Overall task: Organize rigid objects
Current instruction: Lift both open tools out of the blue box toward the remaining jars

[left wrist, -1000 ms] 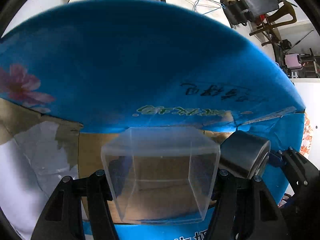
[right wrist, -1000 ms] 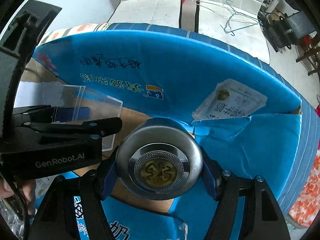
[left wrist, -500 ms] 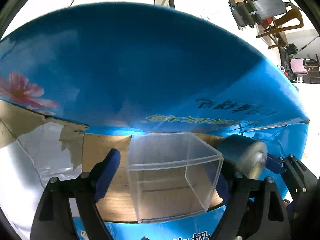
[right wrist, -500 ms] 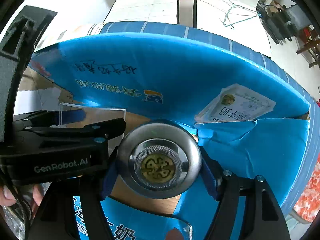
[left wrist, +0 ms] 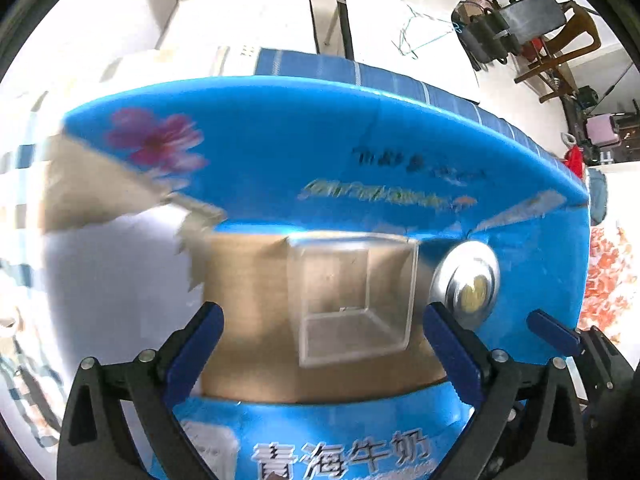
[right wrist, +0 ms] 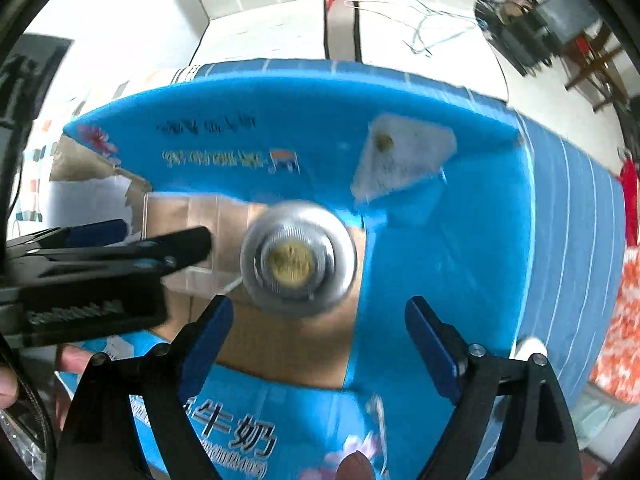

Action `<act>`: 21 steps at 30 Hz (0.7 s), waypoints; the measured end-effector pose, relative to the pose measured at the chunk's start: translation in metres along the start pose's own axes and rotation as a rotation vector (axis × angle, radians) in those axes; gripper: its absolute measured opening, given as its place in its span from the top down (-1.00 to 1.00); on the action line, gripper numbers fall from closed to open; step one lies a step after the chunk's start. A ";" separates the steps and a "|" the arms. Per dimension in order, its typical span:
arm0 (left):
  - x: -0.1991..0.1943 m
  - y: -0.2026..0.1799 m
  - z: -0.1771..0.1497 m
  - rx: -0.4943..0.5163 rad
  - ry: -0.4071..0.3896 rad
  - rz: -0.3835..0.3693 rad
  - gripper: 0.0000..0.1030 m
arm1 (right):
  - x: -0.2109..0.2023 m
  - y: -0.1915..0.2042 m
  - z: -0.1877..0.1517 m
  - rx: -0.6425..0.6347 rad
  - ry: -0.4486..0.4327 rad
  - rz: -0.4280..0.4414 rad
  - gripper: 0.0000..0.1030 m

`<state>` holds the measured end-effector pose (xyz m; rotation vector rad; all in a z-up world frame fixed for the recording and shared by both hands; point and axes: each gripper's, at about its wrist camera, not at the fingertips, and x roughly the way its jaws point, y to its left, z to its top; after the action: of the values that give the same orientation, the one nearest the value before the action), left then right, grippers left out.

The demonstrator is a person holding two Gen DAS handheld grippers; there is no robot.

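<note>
A clear plastic box (left wrist: 354, 296) lies on the brown floor of a blue cardboard carton (left wrist: 320, 152). My left gripper (left wrist: 320, 340) is open and empty, its fingers apart on either side of the clear box and pulled back above it. A round silver tin with a gold emblem (right wrist: 298, 258) lies in the carton beside the clear box; it also shows in the left wrist view (left wrist: 468, 284). My right gripper (right wrist: 320, 340) is open and empty, back from the tin. The left gripper's black body (right wrist: 92, 276) shows at the left of the right wrist view.
The carton's blue flaps (right wrist: 460, 260) stand up around the brown floor (left wrist: 248, 300). A torn white patch (left wrist: 112, 264) is at the carton's left. A blue striped cloth (right wrist: 568, 208) lies under the carton. White cushions (right wrist: 260, 8) and chairs (left wrist: 552, 40) are behind.
Both grippers have opened and drawn back. The clear box left my left gripper and the silver tin left my right gripper; both now rest inside the carton.
</note>
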<state>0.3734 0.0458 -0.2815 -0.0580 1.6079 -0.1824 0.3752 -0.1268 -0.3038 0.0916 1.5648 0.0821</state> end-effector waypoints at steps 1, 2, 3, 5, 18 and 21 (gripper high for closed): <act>-0.005 0.003 -0.005 0.006 -0.016 0.015 -0.98 | -0.001 -0.001 -0.005 0.009 -0.006 0.000 -0.75; -0.012 0.005 -0.013 0.013 -0.033 0.032 -0.98 | -0.004 -0.001 -0.012 0.018 -0.011 -0.001 -0.75; -0.016 0.006 -0.017 0.017 -0.045 0.048 -0.98 | -0.007 0.000 -0.019 0.025 -0.016 -0.004 -0.75; -0.029 0.004 -0.029 0.027 -0.082 0.084 -0.98 | -0.015 0.002 -0.031 0.033 -0.029 -0.001 -0.75; -0.107 -0.006 -0.087 0.082 -0.292 0.126 -0.98 | -0.106 0.036 -0.095 0.042 -0.209 -0.027 -0.75; -0.132 -0.008 -0.105 0.094 -0.341 0.124 -0.98 | -0.135 0.042 -0.112 0.038 -0.246 -0.029 -0.75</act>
<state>0.2741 0.0658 -0.1463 0.0791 1.2571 -0.1431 0.2624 -0.0992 -0.1659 0.1050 1.3220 0.0170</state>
